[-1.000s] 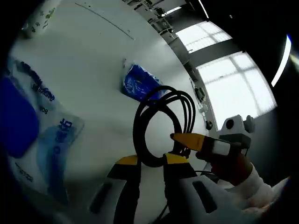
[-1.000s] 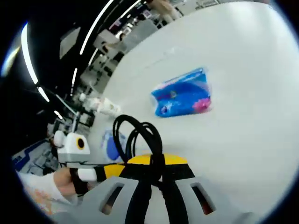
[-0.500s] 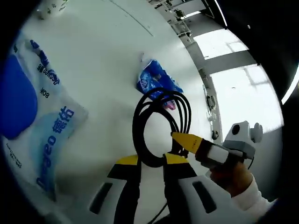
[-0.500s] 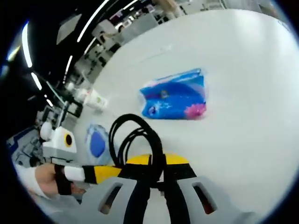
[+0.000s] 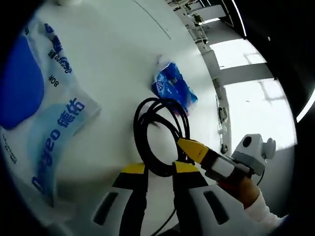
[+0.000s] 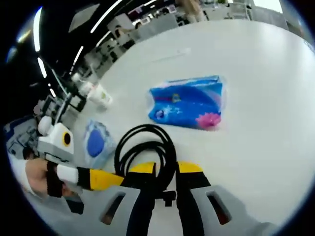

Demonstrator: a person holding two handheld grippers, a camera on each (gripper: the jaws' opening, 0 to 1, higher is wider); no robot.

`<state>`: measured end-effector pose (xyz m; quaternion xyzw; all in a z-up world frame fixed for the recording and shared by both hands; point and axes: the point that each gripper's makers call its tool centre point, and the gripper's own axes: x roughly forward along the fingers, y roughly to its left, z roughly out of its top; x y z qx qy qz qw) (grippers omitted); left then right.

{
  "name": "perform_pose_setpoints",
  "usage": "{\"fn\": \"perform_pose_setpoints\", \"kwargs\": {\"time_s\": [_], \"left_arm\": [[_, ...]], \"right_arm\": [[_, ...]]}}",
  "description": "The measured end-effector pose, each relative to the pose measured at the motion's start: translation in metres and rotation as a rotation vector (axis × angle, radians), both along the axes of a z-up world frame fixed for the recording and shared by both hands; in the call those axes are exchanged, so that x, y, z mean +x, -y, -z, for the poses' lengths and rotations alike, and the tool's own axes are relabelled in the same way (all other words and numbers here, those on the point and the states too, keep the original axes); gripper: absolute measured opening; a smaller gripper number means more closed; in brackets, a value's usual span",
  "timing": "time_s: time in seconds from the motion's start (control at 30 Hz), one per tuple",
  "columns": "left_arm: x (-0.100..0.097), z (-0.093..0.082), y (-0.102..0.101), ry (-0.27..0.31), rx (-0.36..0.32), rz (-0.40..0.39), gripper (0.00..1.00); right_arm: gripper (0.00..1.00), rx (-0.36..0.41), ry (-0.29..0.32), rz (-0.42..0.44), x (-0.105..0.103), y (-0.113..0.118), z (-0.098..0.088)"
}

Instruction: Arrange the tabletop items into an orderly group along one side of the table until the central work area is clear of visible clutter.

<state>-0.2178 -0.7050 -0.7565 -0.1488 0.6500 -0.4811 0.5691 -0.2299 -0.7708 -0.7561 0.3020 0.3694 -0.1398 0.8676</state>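
A coiled black cable (image 5: pixel 156 130) hangs between both grippers above the white table (image 5: pixel 113 54). My left gripper (image 5: pixel 158 168) is shut on the bottom of the coil. My right gripper (image 5: pixel 191 147) reaches the coil's right side from the right. In the right gripper view the right gripper (image 6: pixel 166 168) has its yellow-tipped jaws apart, and the cable (image 6: pixel 147 150) runs loose through the gap. The left gripper (image 6: pixel 106 179) comes in from the left and meets the coil. A blue tissue pack (image 6: pixel 189 102) lies flat beyond the coil. A blue-and-white wet-wipes pack (image 5: pixel 44 108) lies at the left.
A small white bottle (image 6: pixel 99 94) stands near the table's far edge, with the wipes pack (image 6: pixel 96 142) in front of it. The tissue pack (image 5: pixel 173 88) lies past the coil. Desks and bright windows lie beyond the table. A person's white-sleeved hand (image 5: pixel 241 189) holds the right gripper.
The right gripper's jaws have parted from around the cable. The coil has sunk lower and flatter toward the table. Both views have shifted closer to the tabletop and the packs.
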Motion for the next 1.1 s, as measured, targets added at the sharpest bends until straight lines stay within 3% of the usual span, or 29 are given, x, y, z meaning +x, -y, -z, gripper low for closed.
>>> {"fn": "perform_pose_setpoints", "kwargs": {"time_s": [0.27, 0.37, 0.57, 0.7, 0.83, 0.9, 1.07, 1.1], "left_arm": [[-0.013, 0.001, -0.005, -0.017, 0.000, 0.048, 0.26], [-0.019, -0.004, -0.004, -0.060, -0.027, 0.043, 0.21], [-0.020, -0.009, -0.002, -0.040, -0.045, 0.060, 0.23], [-0.021, -0.013, -0.003, -0.030, -0.076, 0.076, 0.35], [-0.021, -0.024, 0.000, 0.053, -0.152, 0.161, 0.57], [-0.019, -0.030, -0.002, 0.117, -0.181, 0.213, 0.61], [-0.014, -0.041, -0.004, 0.176, -0.215, 0.235, 0.74], [-0.011, -0.043, -0.006, 0.214, -0.228, 0.255, 0.80]], "right_arm": [[0.21, -0.031, 0.029, -0.024, 0.004, -0.001, -0.003], [0.17, -0.037, 0.054, -0.035, 0.005, -0.002, -0.007], [0.20, -0.051, 0.068, -0.044, 0.007, -0.007, -0.010], [0.21, -0.052, 0.081, -0.048, 0.006, -0.012, -0.012], [0.25, -0.071, 0.083, -0.046, 0.001, -0.014, -0.014], [0.28, -0.073, 0.097, -0.028, -0.002, -0.013, -0.018], [0.39, -0.083, 0.117, -0.010, -0.010, -0.015, -0.025], [0.41, -0.082, 0.120, -0.005, -0.012, -0.016, -0.027]]}}
